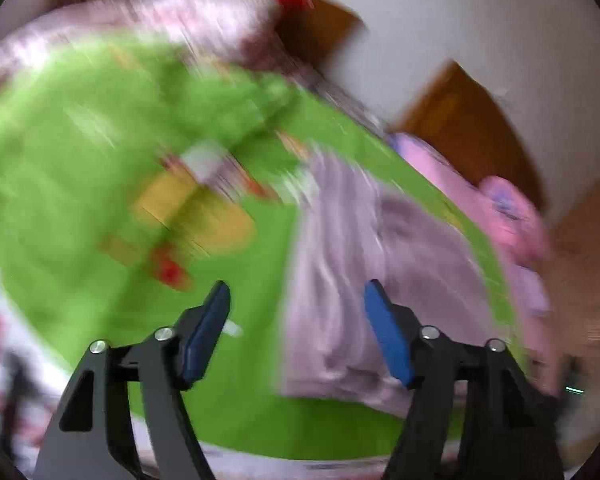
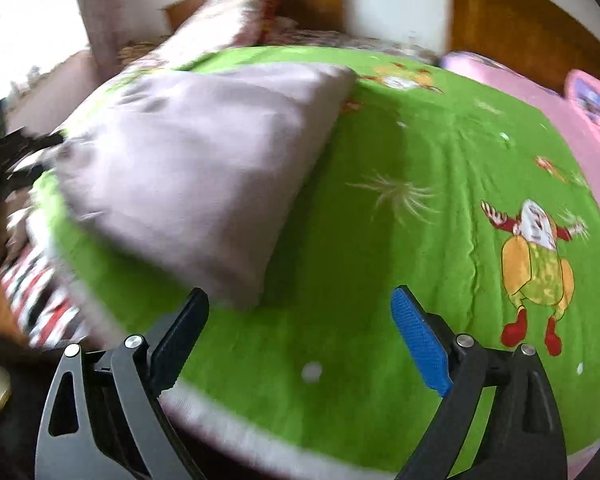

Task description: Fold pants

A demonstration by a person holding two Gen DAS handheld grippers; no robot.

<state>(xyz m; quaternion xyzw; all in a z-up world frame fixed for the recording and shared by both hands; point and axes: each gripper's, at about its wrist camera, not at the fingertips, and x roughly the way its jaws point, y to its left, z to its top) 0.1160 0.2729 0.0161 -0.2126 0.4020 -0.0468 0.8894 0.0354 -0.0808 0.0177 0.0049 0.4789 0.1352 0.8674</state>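
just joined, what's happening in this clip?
A person with a handheld gripper in each hand is folding pants on a bed. The pale lilac pants lie in a folded bundle on the green cartoon bedspread. Both the left gripper and the right gripper are open and hold nothing, hovering near the bundle. The left view is motion-blurred.

Free room: green blanket (image 2: 380,220) lies bare ahead of my right gripper (image 2: 300,300).
Obstacle: folded pants (image 2: 188,160) on its left.

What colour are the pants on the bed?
Pale lilac-grey pants, plain with no pattern; sharpest in the right wrist view.
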